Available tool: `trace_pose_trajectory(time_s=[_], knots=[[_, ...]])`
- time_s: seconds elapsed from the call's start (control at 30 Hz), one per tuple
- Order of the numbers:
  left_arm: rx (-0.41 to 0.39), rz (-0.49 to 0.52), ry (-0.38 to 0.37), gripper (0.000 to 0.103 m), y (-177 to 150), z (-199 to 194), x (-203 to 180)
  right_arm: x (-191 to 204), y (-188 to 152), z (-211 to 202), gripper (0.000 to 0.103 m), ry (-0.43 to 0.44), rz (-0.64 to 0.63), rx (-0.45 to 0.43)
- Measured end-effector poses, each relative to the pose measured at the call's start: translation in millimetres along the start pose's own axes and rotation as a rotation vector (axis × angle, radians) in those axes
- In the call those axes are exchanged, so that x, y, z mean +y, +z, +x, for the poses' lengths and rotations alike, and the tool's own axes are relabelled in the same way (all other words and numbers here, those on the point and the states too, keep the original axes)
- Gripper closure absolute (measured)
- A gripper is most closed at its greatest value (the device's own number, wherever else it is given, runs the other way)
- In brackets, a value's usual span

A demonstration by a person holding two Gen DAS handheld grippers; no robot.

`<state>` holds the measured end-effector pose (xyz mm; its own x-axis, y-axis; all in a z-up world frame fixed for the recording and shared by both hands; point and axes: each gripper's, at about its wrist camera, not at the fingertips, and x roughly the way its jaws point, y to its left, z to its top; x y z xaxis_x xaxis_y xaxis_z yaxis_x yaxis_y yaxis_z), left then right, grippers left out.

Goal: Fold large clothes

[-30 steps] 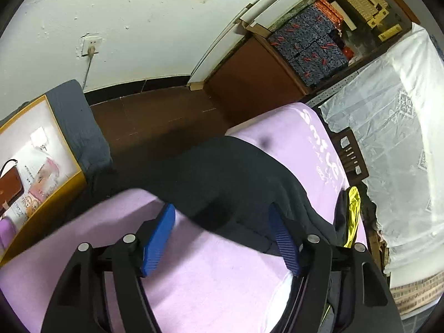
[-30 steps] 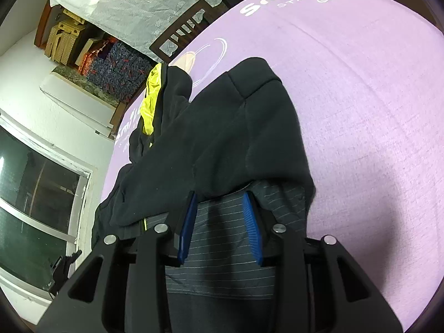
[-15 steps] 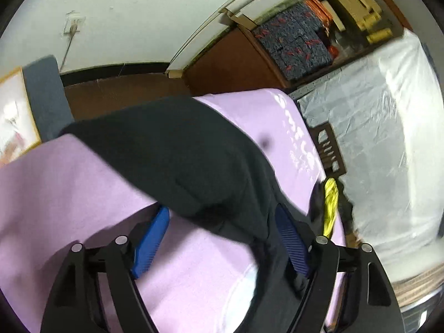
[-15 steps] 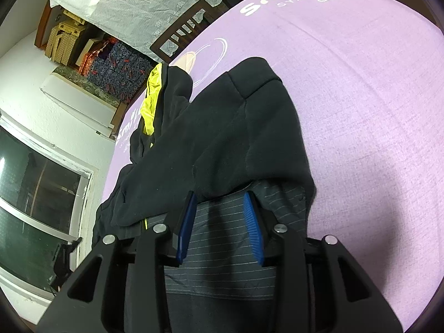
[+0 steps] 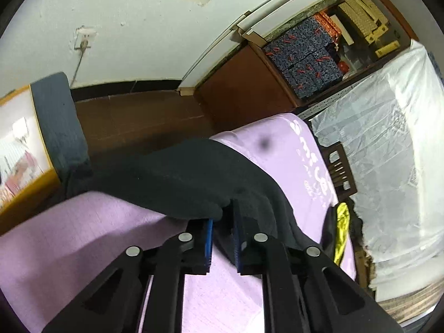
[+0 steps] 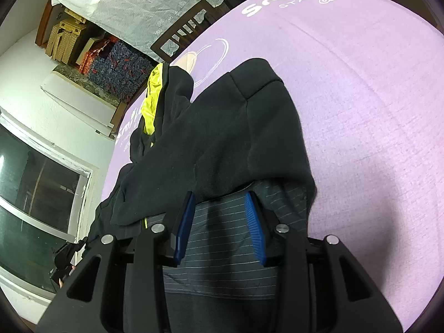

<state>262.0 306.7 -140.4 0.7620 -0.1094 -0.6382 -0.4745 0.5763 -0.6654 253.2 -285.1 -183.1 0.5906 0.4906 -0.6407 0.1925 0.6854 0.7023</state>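
Observation:
A black fleece jacket [image 5: 172,174] with a yellow inner lining [image 5: 341,230] lies on a purple table cover [image 5: 91,238]. My left gripper [image 5: 223,216] is shut on a fold of the jacket's black fabric, which is drawn up between its blue pads. In the right wrist view the jacket [image 6: 236,133] is folded over on itself, baring a grey striped lining [image 6: 222,238]. My right gripper [image 6: 219,197] rests over that lining with its pads apart, their tips at the fleece edge. The yellow lining [image 6: 152,102] shows at the far left.
An orange-edged box [image 5: 25,144] with a grey cloth [image 5: 58,122] over it stands left of the table. Beyond are a shelf of patterned boxes [image 5: 305,58], a wooden chair [image 5: 340,169], a white lace cover [image 5: 388,144] and a window [image 6: 36,194].
My left gripper's jaws, wide apart before, have closed on the black fabric fold. The right gripper and the jacket under it have not moved.

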Motion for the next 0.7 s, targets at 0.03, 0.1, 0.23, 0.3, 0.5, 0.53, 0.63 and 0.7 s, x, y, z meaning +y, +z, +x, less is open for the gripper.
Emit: trace_pose_trajectory(time_s=[0.03, 0.1, 0.23, 0.3, 0.5, 0.53, 0.63, 0.7], knots=[[-0.007, 0.037, 0.024, 0.093, -1, -2, -7, 0, 0, 0, 0.066, 0.0, 0.001, -0.001], [-0.028, 0.111, 0.054, 0.094, -3, -7, -22, 1, -1, 0, 0.066, -0.001, 0.001, -0.001], [-0.083, 0.295, 0.113, 0.095, -12, -24, -72, 1, 0, -3, 0.064, 0.008, 0.005, -0.01], [-0.116, 0.403, 0.122, 0.095, -21, -34, -106, 1, 2, -5, 0.064, 0.015, 0.008, -0.014], [-0.162, 0.693, 0.095, 0.096, -81, -47, -202, 0, 4, -7, 0.064, 0.023, 0.013, -0.01], [-0.161, 0.745, 0.085, 0.096, -97, -47, -219, -1, 4, -7, 0.064, 0.023, 0.015, -0.011], [-0.142, 0.854, 0.064, 0.096, -137, -41, -249, 0, 4, -9, 0.064, 0.021, 0.015, -0.017], [-0.105, 0.945, 0.053, 0.096, -176, -29, -266, 0, 5, -9, 0.064, 0.024, 0.015, -0.018]])
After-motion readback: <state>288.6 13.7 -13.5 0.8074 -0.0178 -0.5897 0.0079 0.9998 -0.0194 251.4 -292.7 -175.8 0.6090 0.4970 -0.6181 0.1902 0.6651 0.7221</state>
